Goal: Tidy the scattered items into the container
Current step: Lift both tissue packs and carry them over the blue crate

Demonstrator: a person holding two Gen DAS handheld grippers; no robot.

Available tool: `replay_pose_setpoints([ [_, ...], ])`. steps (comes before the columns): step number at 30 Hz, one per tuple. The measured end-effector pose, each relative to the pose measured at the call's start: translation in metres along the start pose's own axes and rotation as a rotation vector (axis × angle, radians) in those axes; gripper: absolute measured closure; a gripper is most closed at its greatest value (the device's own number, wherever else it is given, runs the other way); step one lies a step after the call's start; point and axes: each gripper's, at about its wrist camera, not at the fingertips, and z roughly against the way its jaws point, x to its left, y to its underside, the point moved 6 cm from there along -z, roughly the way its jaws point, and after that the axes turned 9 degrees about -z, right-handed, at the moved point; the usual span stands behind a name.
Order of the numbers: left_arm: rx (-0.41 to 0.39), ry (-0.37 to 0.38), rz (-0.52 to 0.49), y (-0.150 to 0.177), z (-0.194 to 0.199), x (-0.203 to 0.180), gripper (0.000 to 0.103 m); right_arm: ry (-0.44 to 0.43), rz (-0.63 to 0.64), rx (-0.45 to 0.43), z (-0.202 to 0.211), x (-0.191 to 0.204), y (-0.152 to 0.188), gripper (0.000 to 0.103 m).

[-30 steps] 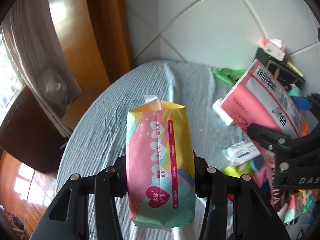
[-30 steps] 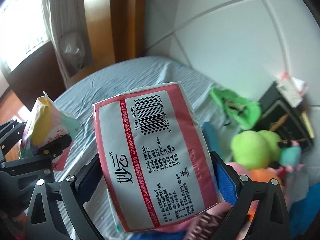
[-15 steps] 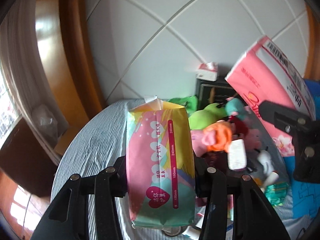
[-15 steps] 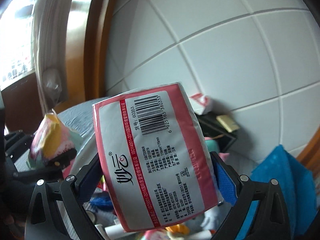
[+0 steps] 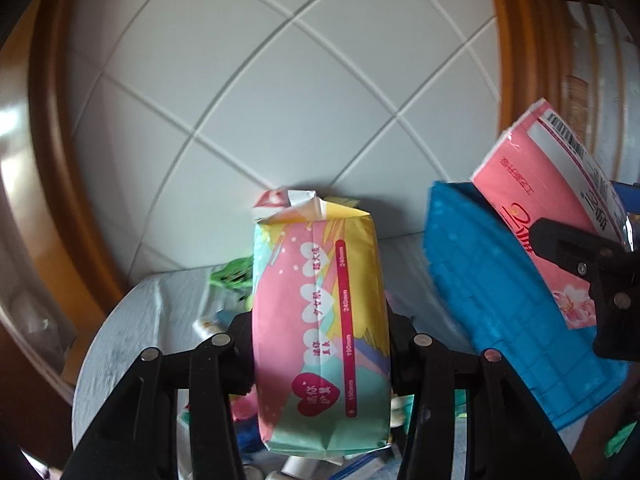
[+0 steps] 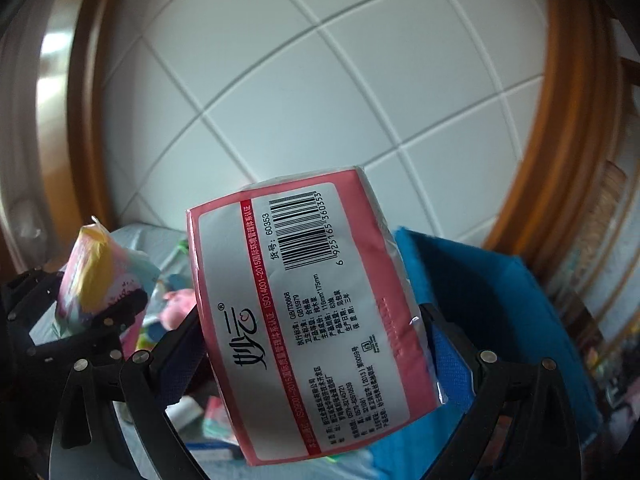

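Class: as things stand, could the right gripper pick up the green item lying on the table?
Probably not: the right gripper is already shut on the pink tissue pack, so it would have to release that pack before taking the green item.

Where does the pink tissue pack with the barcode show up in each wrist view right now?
Left wrist: pink tissue pack at the right edge, clamped in the right gripper.
Right wrist: the pack fills the centre, between the fingers.
Shared landmark: the blue container just behind it.
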Motion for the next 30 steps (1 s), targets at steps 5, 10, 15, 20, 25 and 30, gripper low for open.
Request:
replay_pose_setpoints([
  [5, -0.058, 0.081, -0.054, -0.047, 0.005, -0.084, 0.057, 0.089, -0.075, -0.027, 0.028, -0.1, -0.003, 0.004],
  [10, -0.097, 0.148, -0.061, -0.101, -0.005, -0.172, 0.057, 0.161, -0.097, -0.056, 0.029, -0.204, -0.011, 0.004],
  [15, -0.08, 0.182, -0.033, -0.154, -0.041, -0.259, 0.057, 0.19, -0.133, -0.03, -0.005, -0.311, -0.016, 0.003],
  [20, 0.031, 0.174, -0.026, -0.182, -0.113, -0.347, 0.057, 0.161, -0.15, 0.062, -0.08, -0.387, -0.012, 0.003],
  [25, 0.168, 0.133, -0.026, -0.173, -0.196, -0.396, 0.057, 0.129, -0.187, 0.145, -0.157, -0.44, 0.006, 0.003],
  [30, 0.273, 0.103, 0.014, -0.149, -0.264, -0.403, 0.057, 0.105, -0.214, 0.217, -0.226, -0.461, 0.025, 0.003],
])
